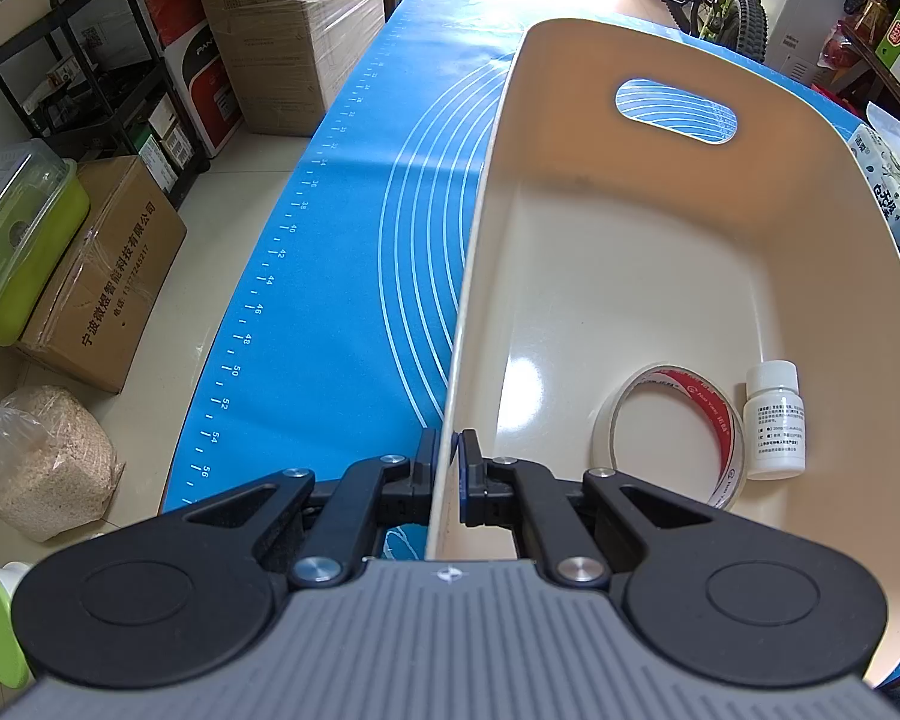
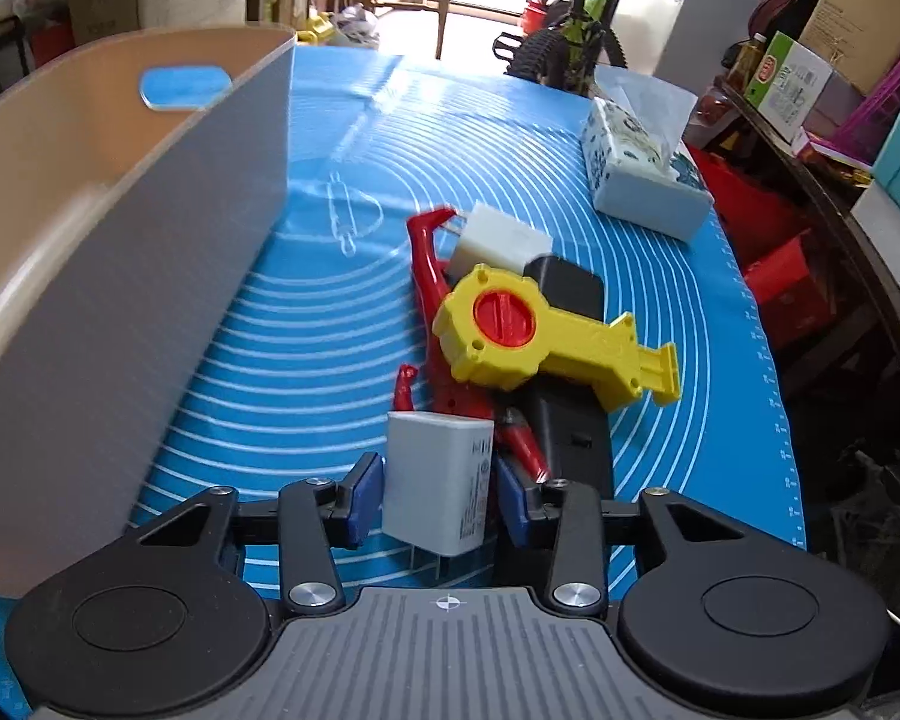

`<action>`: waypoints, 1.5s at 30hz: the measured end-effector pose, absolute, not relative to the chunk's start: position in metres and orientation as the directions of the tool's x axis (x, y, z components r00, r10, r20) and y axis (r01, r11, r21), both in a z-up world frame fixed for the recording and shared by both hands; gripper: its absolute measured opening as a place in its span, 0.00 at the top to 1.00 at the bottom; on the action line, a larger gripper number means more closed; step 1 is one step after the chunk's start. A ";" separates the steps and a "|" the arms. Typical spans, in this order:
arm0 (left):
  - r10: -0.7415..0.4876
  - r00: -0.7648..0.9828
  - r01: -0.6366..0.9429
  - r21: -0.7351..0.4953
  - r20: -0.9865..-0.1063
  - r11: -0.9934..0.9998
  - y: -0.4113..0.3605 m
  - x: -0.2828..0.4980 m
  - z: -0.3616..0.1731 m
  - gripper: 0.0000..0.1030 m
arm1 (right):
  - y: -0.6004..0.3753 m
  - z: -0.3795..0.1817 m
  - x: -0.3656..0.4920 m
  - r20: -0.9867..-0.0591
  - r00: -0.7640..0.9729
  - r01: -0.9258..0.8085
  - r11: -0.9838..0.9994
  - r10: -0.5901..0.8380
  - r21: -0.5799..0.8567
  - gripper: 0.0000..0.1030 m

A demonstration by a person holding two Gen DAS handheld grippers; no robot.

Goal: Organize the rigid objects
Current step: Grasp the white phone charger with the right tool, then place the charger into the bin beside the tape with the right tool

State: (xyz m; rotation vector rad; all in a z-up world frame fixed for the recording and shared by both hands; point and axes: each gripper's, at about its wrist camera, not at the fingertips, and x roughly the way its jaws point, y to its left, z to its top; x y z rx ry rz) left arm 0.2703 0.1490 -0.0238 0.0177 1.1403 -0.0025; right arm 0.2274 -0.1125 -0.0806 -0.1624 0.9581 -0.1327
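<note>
Charger (image 2: pixel 438 483): white block gripped between the right gripper (image 2: pixel 441 501) pads, low at 6 o'clock; its prongs sit half hidden under the body.
Pile: yellow toy (image 2: pixel 546 336) at 1 o'clock lies over a red clamp (image 2: pixel 432 276), a black block (image 2: pixel 570 420) and a white piece (image 2: pixel 501 240), all partly covered.
Bin (image 1: pixel 630 252): left gripper (image 1: pixel 448 468) pinches its near wall; tape roll (image 1: pixel 669 432) and pill bottle (image 1: pixel 774 420) lie at 3 o'clock inside, the roll's near edge cut off.
Room: bare mat (image 2: pixel 342 276) runs between bin and pile.
</note>
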 end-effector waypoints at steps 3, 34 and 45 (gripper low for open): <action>0.007 0.417 0.011 0.013 -0.909 1.000 0.149 0.270 -0.024 0.93 | -0.105 -0.084 0.228 -0.788 0.577 0.043 0.971 -0.215 -0.233 0.53; 0.007 0.417 0.010 0.013 -0.909 1.000 0.148 0.270 -0.024 0.93 | -0.116 -0.020 0.212 -0.680 0.731 0.073 0.997 -0.053 0.000 0.56; 0.008 0.417 0.010 0.013 -0.909 1.000 0.147 0.270 -0.024 0.93 | -0.088 0.031 0.245 -0.596 0.801 -0.007 0.996 0.060 0.090 0.56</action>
